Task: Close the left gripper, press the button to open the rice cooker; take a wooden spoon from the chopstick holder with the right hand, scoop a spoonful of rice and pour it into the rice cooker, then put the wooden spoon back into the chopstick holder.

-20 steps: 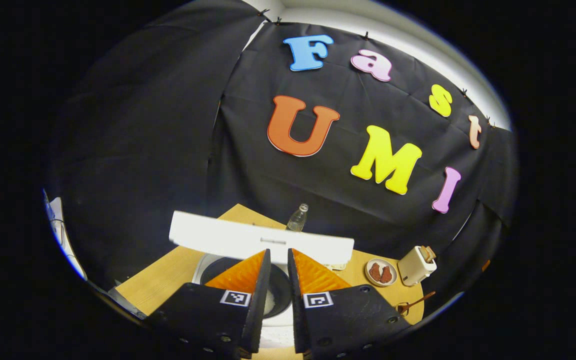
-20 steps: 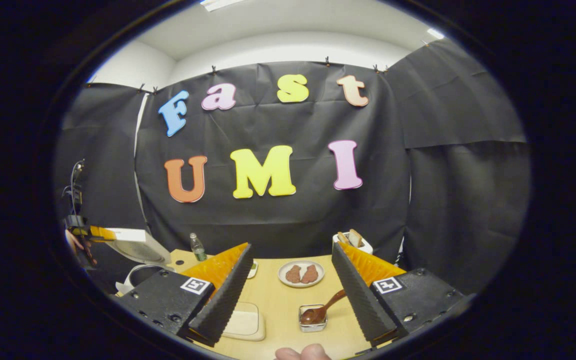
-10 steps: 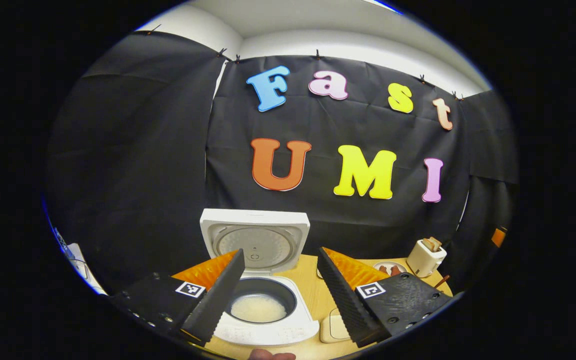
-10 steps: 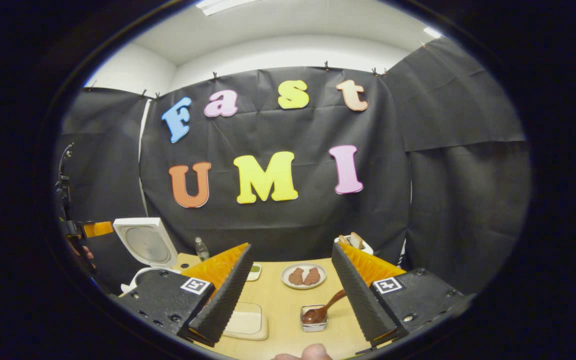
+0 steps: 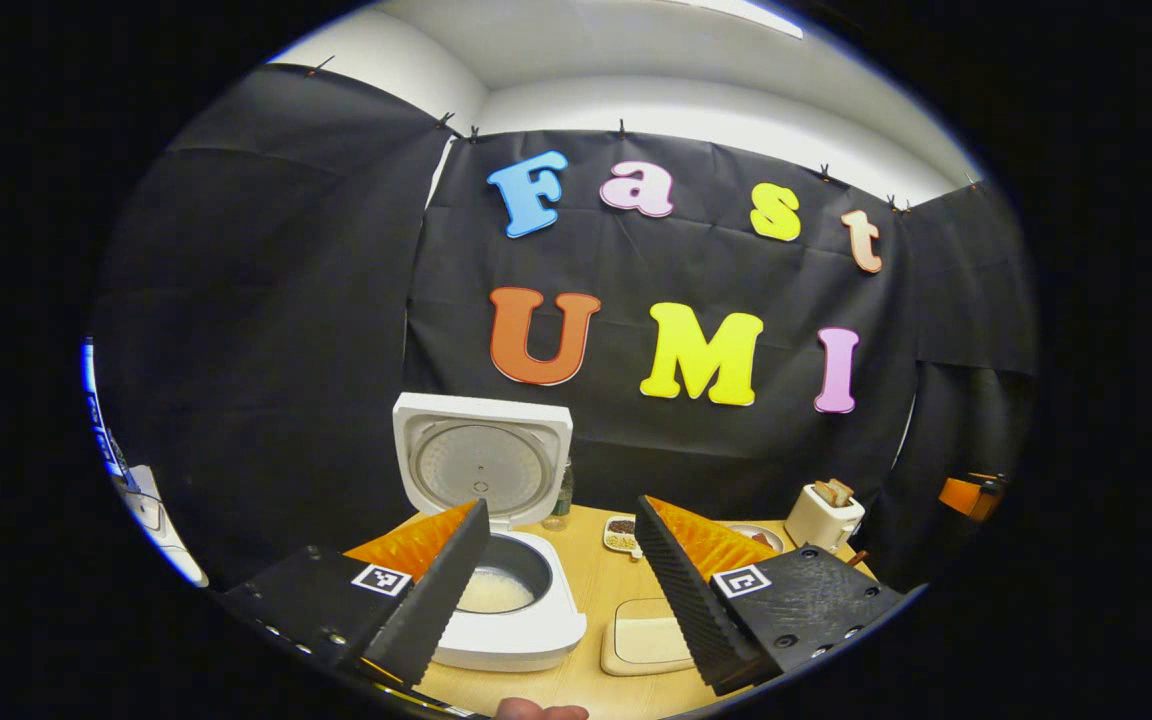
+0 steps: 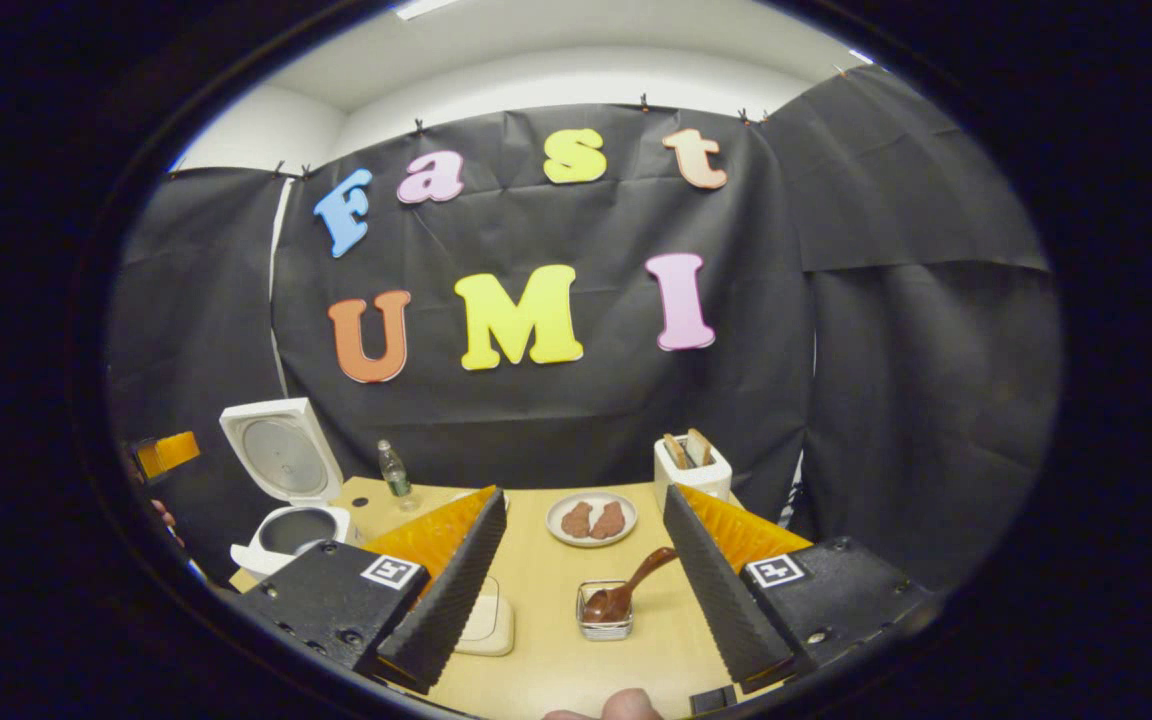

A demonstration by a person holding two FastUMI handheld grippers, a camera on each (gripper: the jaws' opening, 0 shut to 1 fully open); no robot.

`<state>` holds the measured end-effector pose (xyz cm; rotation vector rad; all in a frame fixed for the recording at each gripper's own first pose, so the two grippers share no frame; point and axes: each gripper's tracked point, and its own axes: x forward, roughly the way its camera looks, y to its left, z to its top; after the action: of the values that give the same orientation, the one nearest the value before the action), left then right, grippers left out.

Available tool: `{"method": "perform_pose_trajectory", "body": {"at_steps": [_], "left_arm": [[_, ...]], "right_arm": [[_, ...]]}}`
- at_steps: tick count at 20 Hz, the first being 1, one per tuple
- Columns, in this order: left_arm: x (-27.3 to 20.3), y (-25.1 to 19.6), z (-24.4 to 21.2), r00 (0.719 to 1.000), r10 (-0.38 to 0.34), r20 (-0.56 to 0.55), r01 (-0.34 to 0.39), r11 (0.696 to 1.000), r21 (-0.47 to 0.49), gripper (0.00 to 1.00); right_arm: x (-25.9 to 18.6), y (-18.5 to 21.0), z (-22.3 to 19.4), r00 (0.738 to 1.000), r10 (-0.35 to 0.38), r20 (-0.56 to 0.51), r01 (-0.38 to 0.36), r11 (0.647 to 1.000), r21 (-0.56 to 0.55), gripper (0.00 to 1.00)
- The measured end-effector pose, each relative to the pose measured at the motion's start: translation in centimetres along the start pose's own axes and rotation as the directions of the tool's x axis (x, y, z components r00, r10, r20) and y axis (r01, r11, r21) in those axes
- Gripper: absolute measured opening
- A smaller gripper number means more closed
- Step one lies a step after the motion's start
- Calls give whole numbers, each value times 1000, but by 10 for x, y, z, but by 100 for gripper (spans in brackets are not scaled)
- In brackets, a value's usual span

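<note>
Worktop point(image 6: 546, 650), left to right: rice cooker point(image 6: 288, 528) with lid point(image 6: 281, 455) raised, rice in its pot point(image 5: 496, 590), left tongs point(image 5: 561, 570) open before it; bottle point(image 6: 394, 470); plate point(image 6: 591, 519); wooden spoon point(image 6: 626, 592) in its holder point(image 6: 604, 623) between the open, empty right tongs point(image 6: 581, 570); toaster point(image 6: 693, 470).

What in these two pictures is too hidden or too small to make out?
- Rice cooker: its near left side sits behind the left tongs, left gripper view.
- Wooden spoon: its bowl is sunk in the chopstick holder, right gripper view.
- Small dish: contents too small, left gripper view.
</note>
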<state>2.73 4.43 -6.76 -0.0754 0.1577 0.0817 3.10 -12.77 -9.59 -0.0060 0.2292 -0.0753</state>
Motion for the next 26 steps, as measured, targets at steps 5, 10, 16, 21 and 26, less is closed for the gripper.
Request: {"method": "perform_pose_trajectory", "body": {"at_steps": [5, 10, 16, 21, 26], "left_arm": [[-4, -17, -5, 1000, -8, 13, 7, 1000, 25, 94], [10, -21, -1, 1000, 20, 2, -20, 999, 30, 94], [28, -25, 7, 998, 69, -11, -68, 998, 17, 94], [41, -28, 10, 993, 114, -30, -113, 993, 27, 94], [46, -28, 8, 984, 172, -52, -171, 985, 29, 94]], "right_arm": [[22, -21, -45, 995, -5, -101, 8, 1000, 28, 100], [61, -31, -93, 981, 31, -191, -21, 998, 55, 100], [116, -54, -156, 950, 62, -306, -32, 994, 103, 93], [167, -69, -201, 920, 84, -384, -22, 986, 164, 84], [204, -73, -222, 902, 101, -419, -28, 984, 177, 66]]}}
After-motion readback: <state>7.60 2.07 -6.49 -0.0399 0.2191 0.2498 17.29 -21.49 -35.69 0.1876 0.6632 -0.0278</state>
